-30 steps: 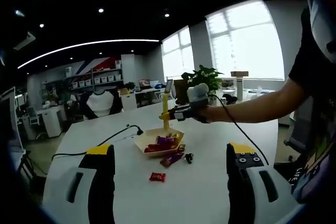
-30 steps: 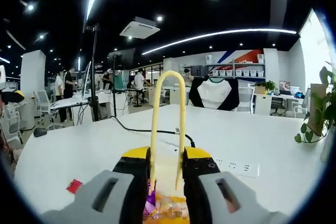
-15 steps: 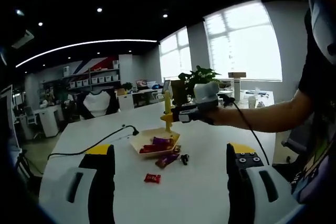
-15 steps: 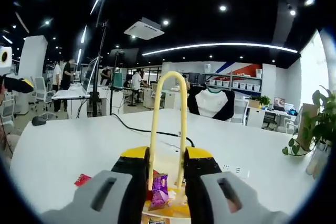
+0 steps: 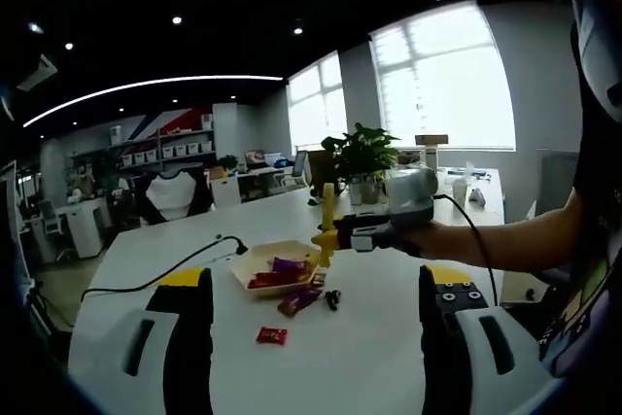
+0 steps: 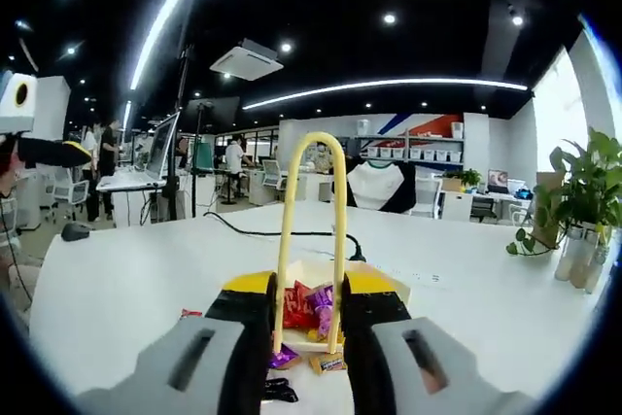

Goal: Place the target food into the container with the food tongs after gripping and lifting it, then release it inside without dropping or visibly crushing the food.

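Note:
A cream paper tray (image 5: 255, 258) with several wrapped candies stands mid-table. My right gripper (image 5: 335, 235) hovers upright just right of it, shut on yellow food tongs (image 5: 327, 224) and held by a person's hand. In the right gripper view the tongs (image 6: 309, 240) rise as a loop between the shut jaws of my right gripper (image 6: 309, 291), and the tray (image 6: 393, 284) lies just beyond. I see no candy between the tong arms. My left gripper (image 5: 316, 277) is open and empty, well back from the tray.
Loose candies lie in front of the tray: a red one (image 5: 271, 336), a purple one (image 5: 296, 301) and a small black piece (image 5: 332, 296). A black cable (image 5: 165, 274) runs off to the left. A potted plant (image 5: 358, 157) stands behind. People and desks fill the room beyond.
The right gripper with the tongs has drawn back from above the tray to its right side. In the right gripper view the tray and loose candies now lie ahead of the jaws.

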Tool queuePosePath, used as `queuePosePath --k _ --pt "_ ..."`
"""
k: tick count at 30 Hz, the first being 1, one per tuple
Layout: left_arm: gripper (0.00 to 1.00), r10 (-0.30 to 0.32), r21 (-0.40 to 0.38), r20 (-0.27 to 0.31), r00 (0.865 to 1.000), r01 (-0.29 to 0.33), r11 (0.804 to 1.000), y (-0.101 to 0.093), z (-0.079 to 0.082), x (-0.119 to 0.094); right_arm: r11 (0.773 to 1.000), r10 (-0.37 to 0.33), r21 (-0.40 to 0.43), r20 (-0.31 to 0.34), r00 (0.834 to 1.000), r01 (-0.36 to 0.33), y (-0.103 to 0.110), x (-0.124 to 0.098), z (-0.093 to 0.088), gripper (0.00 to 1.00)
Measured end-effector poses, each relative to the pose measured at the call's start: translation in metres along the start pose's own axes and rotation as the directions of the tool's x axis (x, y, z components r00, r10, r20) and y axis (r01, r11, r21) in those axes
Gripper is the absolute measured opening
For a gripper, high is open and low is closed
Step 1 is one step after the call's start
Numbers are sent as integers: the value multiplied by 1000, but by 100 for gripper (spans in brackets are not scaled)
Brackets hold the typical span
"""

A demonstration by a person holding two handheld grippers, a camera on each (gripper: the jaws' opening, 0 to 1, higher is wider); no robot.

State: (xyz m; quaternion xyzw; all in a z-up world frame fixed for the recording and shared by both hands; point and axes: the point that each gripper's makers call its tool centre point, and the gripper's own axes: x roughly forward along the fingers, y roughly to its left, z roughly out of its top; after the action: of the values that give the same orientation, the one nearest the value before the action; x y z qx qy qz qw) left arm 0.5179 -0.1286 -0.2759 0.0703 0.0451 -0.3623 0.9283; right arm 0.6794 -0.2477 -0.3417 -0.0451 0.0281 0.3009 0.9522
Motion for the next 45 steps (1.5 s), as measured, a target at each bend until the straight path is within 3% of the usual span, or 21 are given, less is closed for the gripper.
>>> queuePosePath --k 7,11,18,19,20,21,23,26,30,33,38,45 --pt "93 -5 0 7 1000 5 1000 -5 1 -2 999 -32 23 11 999 31 8 -13 -5 23" --pt "92 -13 0 15 1000 13 1000 -9 3 -2 1000 -18 24 38 999 17 19 -17 -2 23" --pt "91 -12 -5 18 1000 12 1000 -6 1 -2 993 -113 38 -2 994 113 23 -15 -20 23" --pt "91 -12 -5 18 1000 12 1000 -5 1 -3 991 -123 46 -8 992 124 24 -15 -23 23" --pt "91 -12 -6 19 1000 12 1000 -4 1 -4 989 -89 121 24 996 86 31 -14 -22 23" --pt "91 -11 -6 21 1000 11 1000 -4 1 -5 983 -130 132 25 991 126 28 -15 -24 23" --pt "91 -9 -9 21 1000 9 1000 -3 1 -6 983 -171 66 -9 985 171 24 -16 -31 23" --pt "91 -6 -10 20 1000 6 1000 0 -1 -7 961 -248 118 -28 968 250 18 -15 -39 23" --pt "91 1 -14 22 1000 0 1000 4 0 -8 948 -303 92 -40 952 305 18 -14 -44 22" --pt "91 5 -16 21 1000 -4 1000 7 -1 -9 935 -325 131 -54 944 330 20 -11 -49 23" --pt "91 8 -23 19 1000 -7 1000 10 -4 -9 895 -430 93 -84 899 436 18 -14 -54 23" --pt "91 15 -26 20 1000 -14 1000 16 -4 -10 887 -446 88 -86 891 452 19 -9 -59 23"
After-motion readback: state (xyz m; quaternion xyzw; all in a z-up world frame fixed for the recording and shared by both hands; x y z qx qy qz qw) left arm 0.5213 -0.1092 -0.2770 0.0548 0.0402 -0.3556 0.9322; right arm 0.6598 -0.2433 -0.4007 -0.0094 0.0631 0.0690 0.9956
